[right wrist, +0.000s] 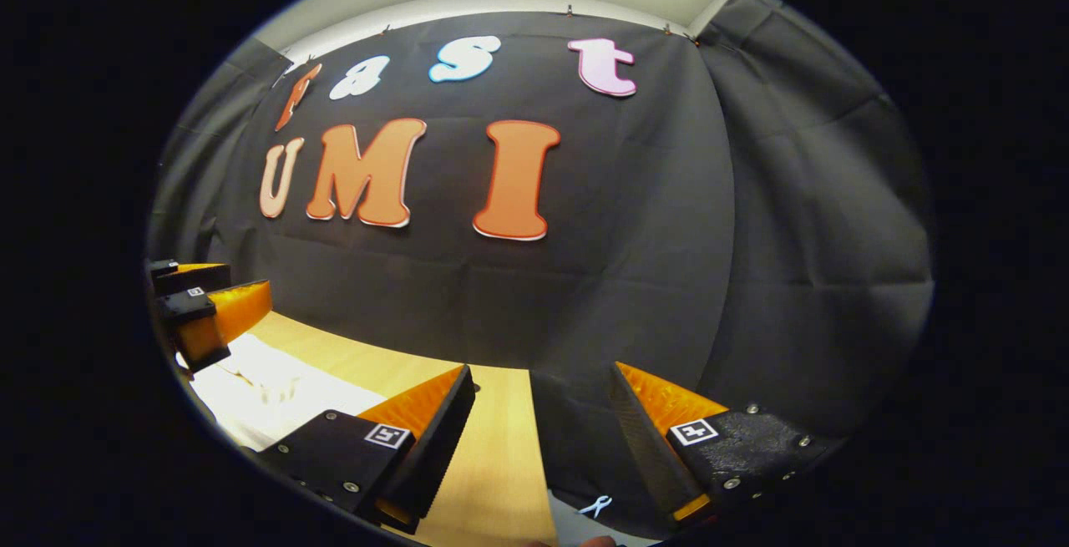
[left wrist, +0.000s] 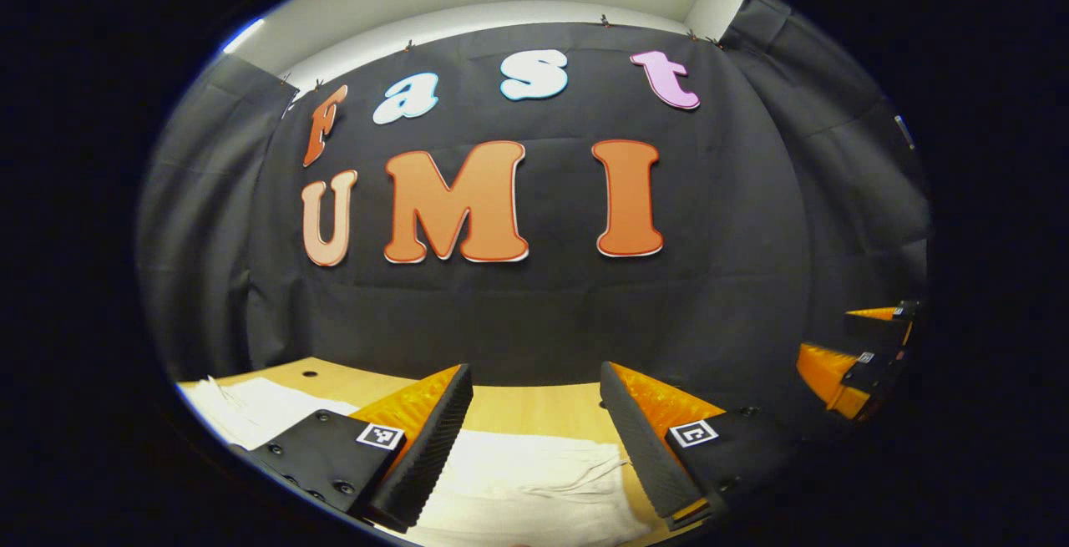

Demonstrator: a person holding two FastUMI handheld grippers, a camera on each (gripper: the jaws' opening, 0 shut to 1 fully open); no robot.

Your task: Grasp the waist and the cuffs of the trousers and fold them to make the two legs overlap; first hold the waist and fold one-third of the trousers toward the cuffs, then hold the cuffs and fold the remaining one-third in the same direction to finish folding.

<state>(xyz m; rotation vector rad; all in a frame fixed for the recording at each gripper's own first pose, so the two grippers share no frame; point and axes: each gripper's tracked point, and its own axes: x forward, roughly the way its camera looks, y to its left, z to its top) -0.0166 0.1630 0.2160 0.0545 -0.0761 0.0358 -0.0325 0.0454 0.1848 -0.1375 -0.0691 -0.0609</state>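
Note:
White trousers [left wrist: 534,480] lie flat on the wooden table [left wrist: 534,409], running from the left edge under my left gripper [left wrist: 534,380]. That gripper is open above the cloth, nothing between its fingers. At the far right of the left gripper view the right gripper [left wrist: 860,346] hangs open. In the right gripper view the trousers [right wrist: 267,392] show as a pale patch at the lower left. My right gripper [right wrist: 543,380] is open over the table's right end, holding nothing. The left gripper [right wrist: 205,301] hovers open over the cloth at the far left.
The table's right edge [right wrist: 539,463] runs down between my right fingers, with dark cloth hanging beyond it. A small white clip [right wrist: 597,505] lies low beside that edge. The black booth wall stands close behind the table.

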